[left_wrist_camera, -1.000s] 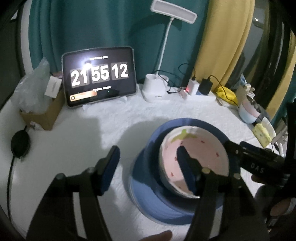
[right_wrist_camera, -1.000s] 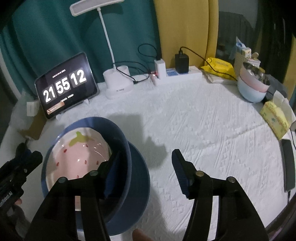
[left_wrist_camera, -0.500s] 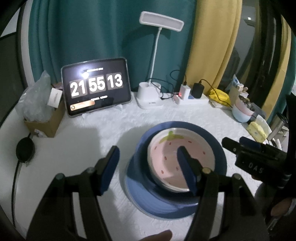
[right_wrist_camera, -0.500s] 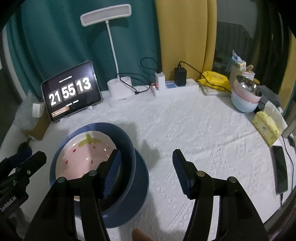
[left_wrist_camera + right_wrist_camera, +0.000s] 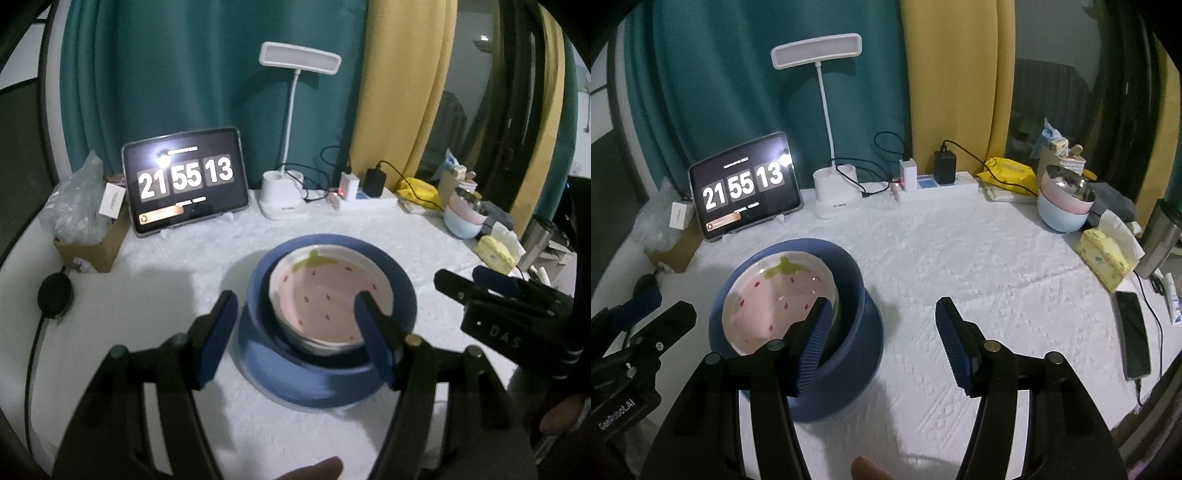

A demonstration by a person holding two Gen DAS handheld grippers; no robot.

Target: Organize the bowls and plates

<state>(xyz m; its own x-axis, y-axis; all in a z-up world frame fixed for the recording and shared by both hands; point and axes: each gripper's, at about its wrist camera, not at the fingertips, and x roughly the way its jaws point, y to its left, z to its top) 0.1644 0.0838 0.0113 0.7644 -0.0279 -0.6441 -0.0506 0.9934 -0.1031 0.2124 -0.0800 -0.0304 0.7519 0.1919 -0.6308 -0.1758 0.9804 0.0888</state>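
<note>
Ahead of the left gripper [image 5: 295, 325], navy-padded, black-armed: pink strawberry-pattern bowl [image 5: 325, 299], red seeds, green stem, inside dark blue bowl [image 5: 332, 354] on blue plate [image 5: 295, 387]. White textured tablecloth [image 5: 979, 266]. Beyond: teal curtain [image 5: 184, 74], yellow curtain [image 5: 406, 81].

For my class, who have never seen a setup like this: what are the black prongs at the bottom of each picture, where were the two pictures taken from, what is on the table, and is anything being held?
The prongs are two hand-held grippers; a person holds one in each hand. Each carries a camera looking along its fingers, so one picture is from the left gripper and the other from the right gripper. On the white table a pink strawberry bowl sits inside a blue bowl, which stands on a blue plate. Behind are a tablet showing a clock, a lamp and, far right, other stacked bowls. Both grippers are open and hold nothing.
</note>
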